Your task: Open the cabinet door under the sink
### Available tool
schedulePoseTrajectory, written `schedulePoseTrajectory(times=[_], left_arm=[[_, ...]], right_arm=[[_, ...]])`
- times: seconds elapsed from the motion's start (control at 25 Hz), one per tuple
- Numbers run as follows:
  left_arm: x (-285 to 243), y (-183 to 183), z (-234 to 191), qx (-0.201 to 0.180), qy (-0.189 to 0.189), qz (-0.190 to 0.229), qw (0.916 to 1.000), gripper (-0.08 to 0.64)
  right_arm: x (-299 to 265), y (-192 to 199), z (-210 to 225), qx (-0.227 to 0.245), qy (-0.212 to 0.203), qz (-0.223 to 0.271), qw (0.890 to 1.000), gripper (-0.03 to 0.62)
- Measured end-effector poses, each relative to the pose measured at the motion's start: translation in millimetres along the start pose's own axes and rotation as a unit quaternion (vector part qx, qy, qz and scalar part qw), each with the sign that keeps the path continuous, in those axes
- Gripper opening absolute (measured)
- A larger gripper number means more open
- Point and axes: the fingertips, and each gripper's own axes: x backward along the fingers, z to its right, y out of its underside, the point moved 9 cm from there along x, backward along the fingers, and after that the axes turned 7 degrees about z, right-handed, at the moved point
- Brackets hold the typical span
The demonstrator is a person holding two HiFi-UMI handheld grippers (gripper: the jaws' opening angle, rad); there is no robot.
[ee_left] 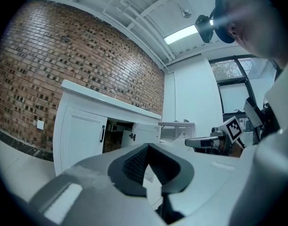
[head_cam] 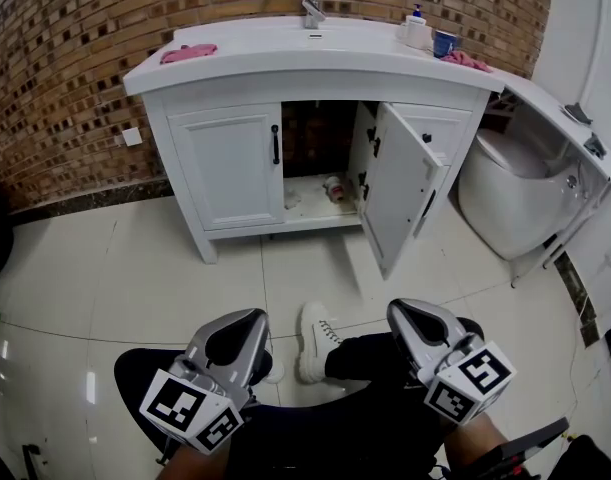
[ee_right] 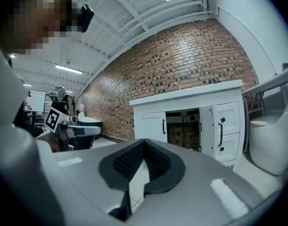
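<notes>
Standing well open, the door (head_cam: 395, 193) under the sink (head_cam: 315, 40) is swung out toward me, beside the drawers (head_cam: 437, 128). The dark cupboard shows between it and the left door (head_cam: 230, 163), which is shut. A small thing (head_cam: 335, 188) lies on the shelf inside; the view is too coarse for me to say what it is.

Neither of my grippers touches the cabinet (head_cam: 175, 98). Both are low in front of me, well apart from it, over the tiled floor (head_cam: 105, 268). My left gripper (head_cam: 239, 336) has its jaws together with nothing between them, only a sliver of floor showing past the pads (ee_left: 132, 166). My right gripper (head_cam: 421, 324) is the same, jaws closed and empty, and it faces the open door.

My white shoe (head_cam: 318, 340) sits between the two. A toilet (head_cam: 515, 193) stands just right of the cabinet, and a brick wall (head_cam: 75, 58) runs behind.
</notes>
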Motion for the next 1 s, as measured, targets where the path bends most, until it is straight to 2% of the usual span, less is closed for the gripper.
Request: schedulePoseTrajectory(times=[1.0], left_arm=[[-1.1, -1.4, 1.6, -0.007, 0.003, -0.010, 0.9999, 0.006]], right_arm=[[-4.9, 6.8, 0.3, -0.006, -0.002, 0.000, 1.000, 0.006]])
